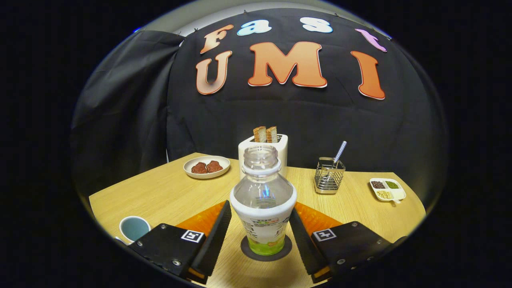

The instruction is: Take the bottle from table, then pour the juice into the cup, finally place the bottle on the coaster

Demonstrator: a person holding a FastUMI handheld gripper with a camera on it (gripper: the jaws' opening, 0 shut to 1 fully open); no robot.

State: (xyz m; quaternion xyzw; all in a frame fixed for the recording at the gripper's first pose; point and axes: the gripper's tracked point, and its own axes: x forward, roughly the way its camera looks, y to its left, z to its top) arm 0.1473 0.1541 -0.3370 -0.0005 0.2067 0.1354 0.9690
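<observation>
Between the gripper (262, 234)'s two fingers, nearest of all, the bottle (263, 200) stands upright on the round dark coaster (266, 250). The jaws are spread apart; a gap shows on each side of the bottle, so neither finger presses on it. The bottle has no cap, looks clear and empty in its upper part, and its label sleeve hides what is left lower down. Standing square on the coaster with the fingers wide, it looks to me as if the last step of the task is done or just about done, and the spread jaws would let the gripper back away without tipping it.

Near and to the left of the left finger sits the cup (134, 228), pale blue inside, well apart from the bottle. An orange mat (318, 218) shows behind both fingers on the wooden table (160, 192).

Farther back, straight behind the bottle, a white toaster (280, 146) holds two slices of toast. To its left lies a plate (207, 167) with two brown pieces on it. To the right stands a wire holder (329, 176) with a utensil leaning in it, and far right a small divided dish (387, 189) of seeds.
</observation>
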